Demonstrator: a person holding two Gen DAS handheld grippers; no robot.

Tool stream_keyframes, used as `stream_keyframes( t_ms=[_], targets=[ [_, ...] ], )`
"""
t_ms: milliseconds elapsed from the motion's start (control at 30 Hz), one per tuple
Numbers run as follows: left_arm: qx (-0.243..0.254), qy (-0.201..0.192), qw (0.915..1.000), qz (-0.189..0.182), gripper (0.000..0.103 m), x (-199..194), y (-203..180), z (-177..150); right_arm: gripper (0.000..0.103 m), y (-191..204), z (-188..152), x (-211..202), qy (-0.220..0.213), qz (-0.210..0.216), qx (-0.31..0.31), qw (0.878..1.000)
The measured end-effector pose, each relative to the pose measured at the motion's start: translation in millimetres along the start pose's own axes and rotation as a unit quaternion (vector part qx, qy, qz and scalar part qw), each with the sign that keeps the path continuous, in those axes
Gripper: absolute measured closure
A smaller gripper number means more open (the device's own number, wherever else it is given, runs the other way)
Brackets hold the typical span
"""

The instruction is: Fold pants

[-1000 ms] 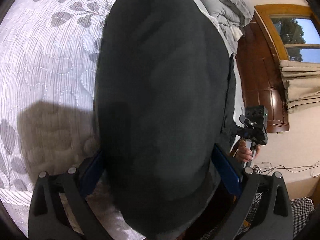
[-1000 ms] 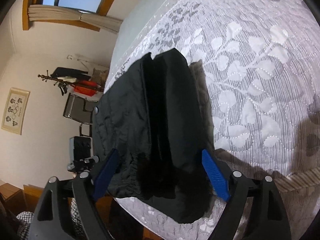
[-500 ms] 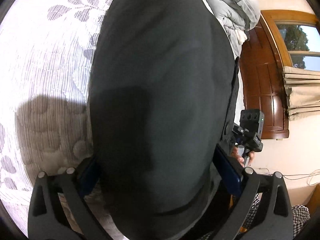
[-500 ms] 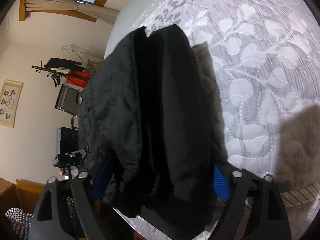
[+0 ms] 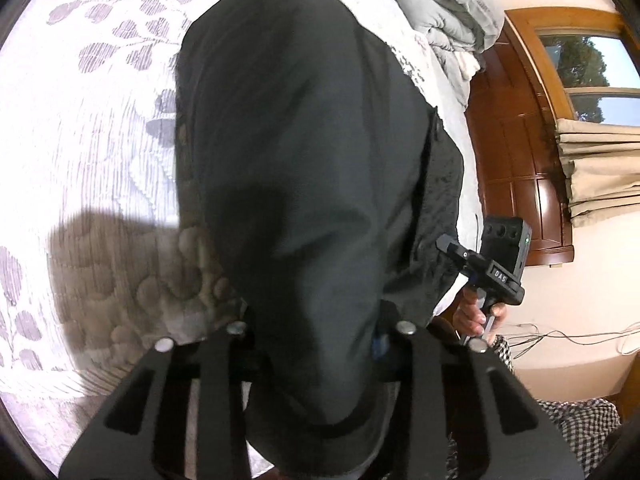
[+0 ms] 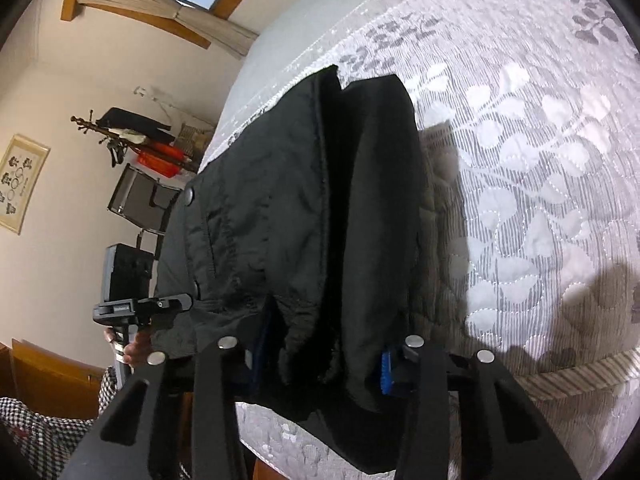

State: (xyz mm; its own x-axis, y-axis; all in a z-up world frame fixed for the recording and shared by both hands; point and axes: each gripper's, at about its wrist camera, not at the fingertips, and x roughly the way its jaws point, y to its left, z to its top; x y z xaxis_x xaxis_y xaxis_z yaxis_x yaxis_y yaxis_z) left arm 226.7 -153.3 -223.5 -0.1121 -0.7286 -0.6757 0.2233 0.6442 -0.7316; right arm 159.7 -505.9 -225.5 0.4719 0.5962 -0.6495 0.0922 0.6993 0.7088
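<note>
The black pants (image 5: 304, 184) lie folded over on the leaf-patterned white bedspread (image 5: 100, 128) near the bed's edge. My left gripper (image 5: 316, 344) is shut on the near end of the pants, and the cloth hides its pads. In the right wrist view the pants (image 6: 304, 216) show their snap-button waist side. My right gripper (image 6: 320, 364) is shut on the bunched near edge; one blue pad (image 6: 385, 372) shows. Each gripper appears in the other's view: the right one (image 5: 496, 264), the left one (image 6: 136, 304).
A grey duvet (image 5: 444, 4) is piled at the head of the bed beside a wooden headboard (image 5: 516, 168). Window and curtain (image 5: 596, 168) are behind. A chair (image 6: 140, 200) and a coat rack (image 6: 128, 132) stand beyond the bed.
Both grippers have closed from wide open onto the near end of the pants. The cloth is now bunched between the fingers.
</note>
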Motion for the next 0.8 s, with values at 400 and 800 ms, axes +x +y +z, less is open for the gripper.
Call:
stream_keyframes(
  t_ms=[400, 800],
  targets=[
    [0.033, -0.040, 0.9987, -0.002, 0.079, -1.2, -18.1, -11.0, 0.067, 2.0, 0.3, -28.2, -0.025, -0.023, -0.026, 0.999],
    [0.055, -0.068, 0.9961, -0.005, 0.079, -8.8, -44.8, 25.7, 0.067, 22.2, 29.1, -53.5, -0.063, -0.047, -0.069, 0.995]
  ],
)
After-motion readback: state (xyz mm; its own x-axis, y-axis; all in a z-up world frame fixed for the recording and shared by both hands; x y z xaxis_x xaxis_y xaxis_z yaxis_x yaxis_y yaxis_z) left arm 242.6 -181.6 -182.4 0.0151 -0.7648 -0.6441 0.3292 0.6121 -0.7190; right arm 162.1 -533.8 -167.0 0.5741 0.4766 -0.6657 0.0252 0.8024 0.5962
